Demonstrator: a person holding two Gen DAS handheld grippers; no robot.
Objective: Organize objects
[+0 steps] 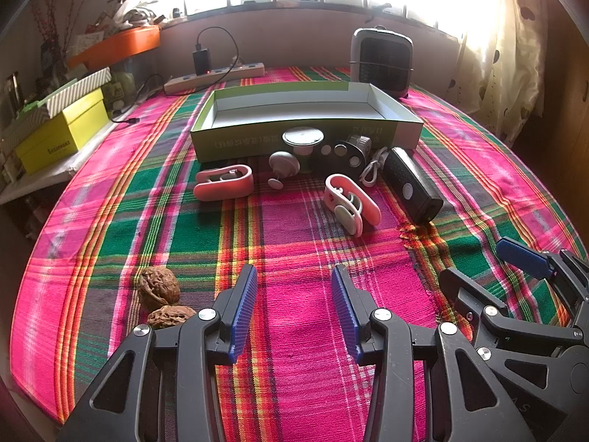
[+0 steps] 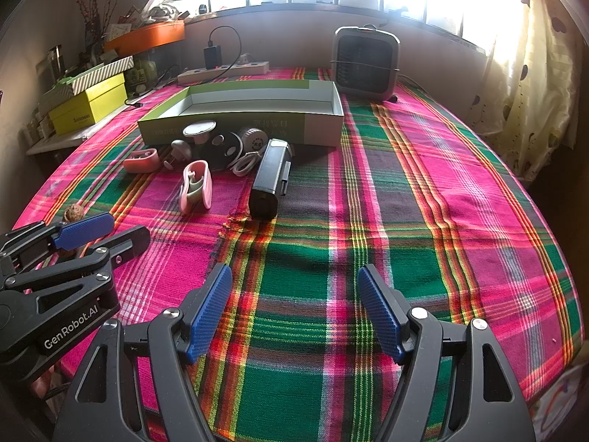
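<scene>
Both the left gripper and right gripper hang wide open and empty, so reaching into the crowded cluster risks nudging the white cable or black device askew.

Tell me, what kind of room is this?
Probably a room in someone's home, not a lab or shop. A table with a bright plaid cloth stands under a sunny window with a spotted curtain, and a small heater and a power strip sit at the back.
</scene>
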